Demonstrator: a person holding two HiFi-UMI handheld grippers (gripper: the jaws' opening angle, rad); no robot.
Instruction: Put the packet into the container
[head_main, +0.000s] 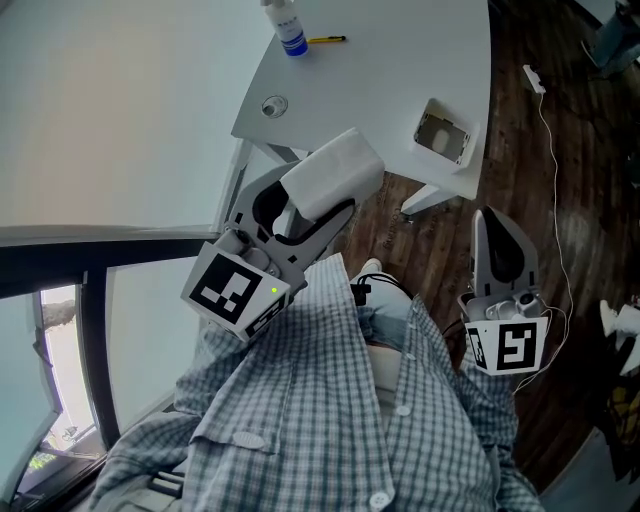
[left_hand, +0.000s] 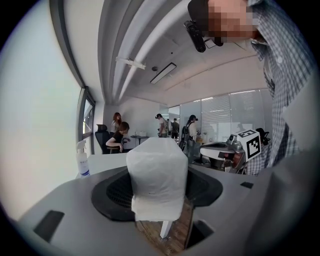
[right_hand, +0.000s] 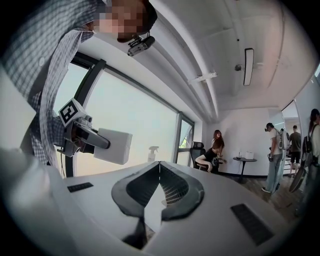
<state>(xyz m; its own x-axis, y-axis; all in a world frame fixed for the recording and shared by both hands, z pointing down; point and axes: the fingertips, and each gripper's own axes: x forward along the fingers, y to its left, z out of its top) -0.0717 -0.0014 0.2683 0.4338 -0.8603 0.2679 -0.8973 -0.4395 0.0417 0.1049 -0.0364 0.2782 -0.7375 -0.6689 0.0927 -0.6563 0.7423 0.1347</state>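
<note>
Sticking out of the left hand-held gripper (head_main: 322, 195), the white packet (head_main: 333, 172) is pinched between the jaws, which stand wide around its bulk and press on both sides. The person carries it in the air near the edge of the white table (head_main: 380, 70), touching nothing else. The container (head_main: 461, 143), a small open box, sits on that table close to its corner, apart from the packet. Farther back on the table stand a spray bottle (head_main: 286, 25) and a yellow pen (head_main: 327, 40) just beside it. The right hand-held gripper (head_main: 493, 222) hangs over the dark wooden floor (head_main: 520, 160), its jaws closed together with nothing between them.
</note>
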